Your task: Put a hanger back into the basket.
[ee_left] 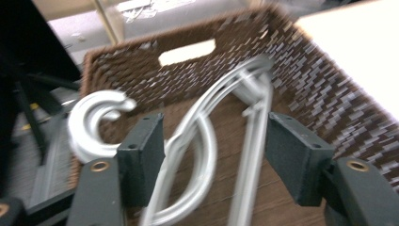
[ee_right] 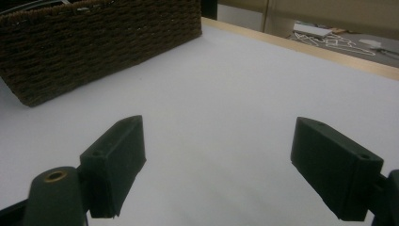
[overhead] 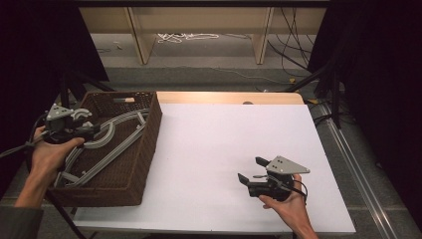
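A brown wicker basket (overhead: 149,130) stands at the table's left end with several grey clothes hangers (overhead: 117,142) lying tangled inside. My left gripper (overhead: 93,130) hovers over the basket's left side, open. In the left gripper view its jaws straddle the hanger bars (ee_left: 254,141) without closing on them, and a curved hook (ee_left: 79,129) sits just left of the left jaw. My right gripper (overhead: 250,169) hangs open above the white table (overhead: 224,134) near the front right, nothing between its jaws (ee_right: 219,155). The basket's woven wall (ee_right: 94,42) shows far off in the right gripper view.
Beyond the table's wooden far edge (overhead: 229,97) are wooden furniture legs (overhead: 139,35) and loose cables (overhead: 186,36) on the floor. Black stand legs (overhead: 318,79) flank the right side. The basket has a handle cutout (ee_left: 187,52) in its far wall.
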`<control>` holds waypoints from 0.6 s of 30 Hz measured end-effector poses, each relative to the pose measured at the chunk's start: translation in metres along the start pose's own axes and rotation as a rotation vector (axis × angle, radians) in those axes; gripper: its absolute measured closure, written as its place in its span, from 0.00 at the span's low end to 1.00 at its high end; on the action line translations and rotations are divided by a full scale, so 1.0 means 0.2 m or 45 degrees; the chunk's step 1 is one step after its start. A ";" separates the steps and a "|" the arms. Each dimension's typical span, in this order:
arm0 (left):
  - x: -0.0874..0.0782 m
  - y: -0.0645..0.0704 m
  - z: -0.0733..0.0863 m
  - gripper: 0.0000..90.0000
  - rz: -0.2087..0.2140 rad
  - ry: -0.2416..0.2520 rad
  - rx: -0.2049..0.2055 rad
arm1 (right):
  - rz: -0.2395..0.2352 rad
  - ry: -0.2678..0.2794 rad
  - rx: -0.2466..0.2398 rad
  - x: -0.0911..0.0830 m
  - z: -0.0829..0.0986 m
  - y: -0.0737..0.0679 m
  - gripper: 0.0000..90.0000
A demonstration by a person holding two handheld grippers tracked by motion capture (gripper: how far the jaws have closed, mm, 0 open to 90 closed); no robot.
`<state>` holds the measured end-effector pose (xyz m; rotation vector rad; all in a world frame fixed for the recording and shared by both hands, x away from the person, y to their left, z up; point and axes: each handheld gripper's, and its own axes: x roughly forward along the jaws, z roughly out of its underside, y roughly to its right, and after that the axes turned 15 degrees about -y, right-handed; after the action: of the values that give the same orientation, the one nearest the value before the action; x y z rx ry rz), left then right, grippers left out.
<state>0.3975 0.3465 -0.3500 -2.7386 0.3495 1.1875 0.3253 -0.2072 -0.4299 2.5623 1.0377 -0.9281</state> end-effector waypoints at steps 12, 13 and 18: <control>-0.13 0.35 0.00 0.22 0.233 0.202 0.018 | 0.000 -0.003 0.002 0.00 0.00 0.00 0.20; -0.13 0.38 0.00 0.20 0.242 0.211 0.029 | -0.002 0.000 0.008 0.00 0.00 0.00 0.19; -0.13 0.55 0.03 0.18 0.358 0.262 0.071 | -0.031 0.029 0.027 0.00 0.00 -0.01 0.18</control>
<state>0.3464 0.2461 -0.3378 -2.8362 0.8017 0.9315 0.3236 -0.2055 -0.4305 2.5889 1.0733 -0.9226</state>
